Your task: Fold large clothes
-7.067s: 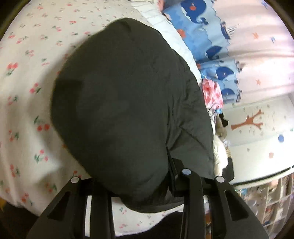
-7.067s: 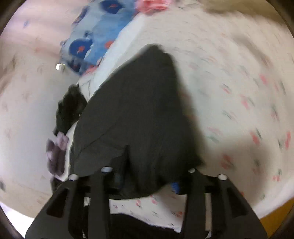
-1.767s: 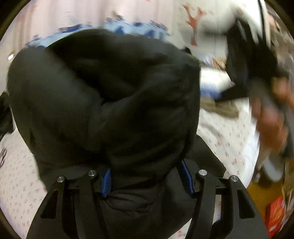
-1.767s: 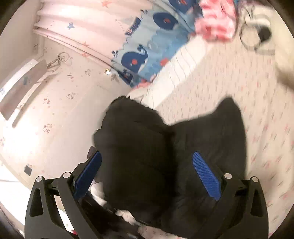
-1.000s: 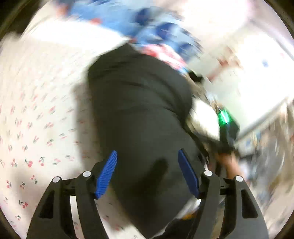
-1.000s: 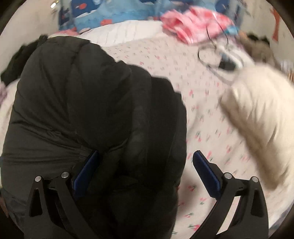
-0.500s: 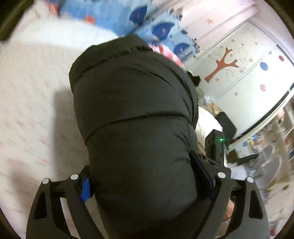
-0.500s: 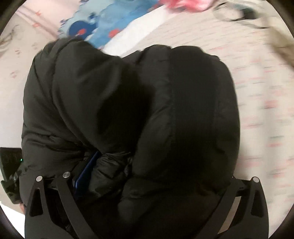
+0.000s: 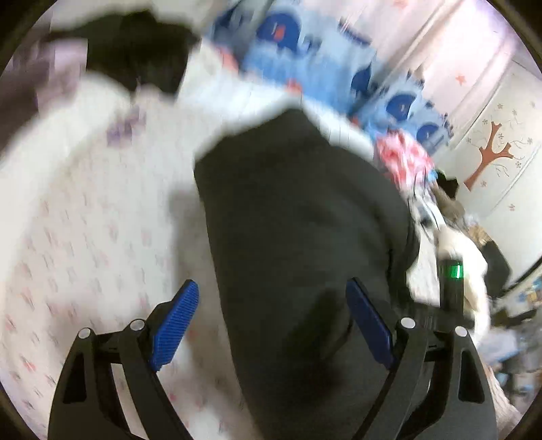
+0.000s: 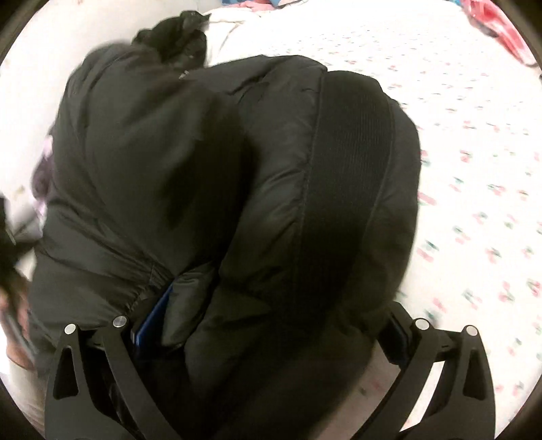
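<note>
— Bed sheet (image 9: pixel 84 237), white with small red sprigs, fills most of both views, with blue whale-print fabric (image 9: pixel 305 57) up by the wall. Where is the black puffer jacket (image 9: pixel 298 220) now?

— Lying on the sheet as a thick bundle. The left view is smeared, but the jacket runs from between the fingers up toward the head of the bed. In the right view it fills nearly the whole picture (image 10: pixel 237 152).

— What changed just now?

— The left claw (image 9: pixel 271 286) has let go and backed off. Half a second ago the padding swelled up and hid its blue pads. Now both pads (image 9: pixel 176 318) stand clear and far apart, with bare sheet beside the left one. The jacket lies between the jaws, and neither pad presses on it.

— And the right claw (image 10: pixel 274 314)?

— It is closer in than it was, with its jaws spread wide around the bulk. One blue pad (image 10: pixel 154 313) shows as a sliver against the fabric and the other is buried. I can't tell whether it is squeezing the bundle or only straddling it.

— So what does that mean for the fold?

— I'd judge one fold has just been laid down, since the left side was released onto the bed. The bundle looks puffy and rounded rather than flat, so it may spring open if nothing holds it. Next would probably be pressing it down or taking a fresh edge.

— Anything in the way?

— A separate dark garment (image 10: pixel 179 30) lies at the head of the bed, just beyond the jacket.
</note>
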{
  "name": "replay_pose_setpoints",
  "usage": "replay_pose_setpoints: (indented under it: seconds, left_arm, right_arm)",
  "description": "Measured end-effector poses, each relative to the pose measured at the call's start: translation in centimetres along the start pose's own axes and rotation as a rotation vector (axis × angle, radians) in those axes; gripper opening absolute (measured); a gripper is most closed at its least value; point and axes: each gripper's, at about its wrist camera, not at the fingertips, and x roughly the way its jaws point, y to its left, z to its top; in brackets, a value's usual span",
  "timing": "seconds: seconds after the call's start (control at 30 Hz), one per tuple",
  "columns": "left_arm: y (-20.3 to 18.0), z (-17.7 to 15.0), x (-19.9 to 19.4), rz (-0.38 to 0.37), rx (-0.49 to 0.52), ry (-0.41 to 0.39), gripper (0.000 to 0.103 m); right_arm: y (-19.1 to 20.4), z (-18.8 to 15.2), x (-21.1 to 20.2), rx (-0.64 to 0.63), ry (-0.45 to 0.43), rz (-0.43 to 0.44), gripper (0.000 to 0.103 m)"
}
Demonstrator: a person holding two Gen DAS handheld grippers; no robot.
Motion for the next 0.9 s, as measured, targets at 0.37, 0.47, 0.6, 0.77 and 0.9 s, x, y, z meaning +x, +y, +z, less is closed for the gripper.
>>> replay_pose_setpoints:
  seconds: [0.37,0.47,0.6,0.77,0.9]
  left_arm:
    - [-9.0,0.5,7.4,0.024,0.326,0.020,0.086]
    - [-9.0,0.1,7.0,0.024,0.333,0.005,0.086]
    - [-9.9,-0.1,6.6,0.030,0.375,-0.026,0.086]
    - [-10.9,-0.9,7.0,-0.031,0.428,0.003,0.086]
    - [-11.8,-1.6,7.4,0.009,0.482,0.006,0.086]
  right_arm:
    - [1.7,1.0,-10.7,-0.052,-0.341,-0.166,0.097]
    - [3.9,2.7,-11.5,-0.074,-0.419,-0.151,0.097]
    - [2.5,6.8,-4.8,-0.010,-0.341,-0.253,0.097]
    - [-5.1,5.0,2.5,0.303,-0.208,-0.046,0.097]
    - [-5.3,5.3,2.0,0.287,-0.171,-0.078,0.096]
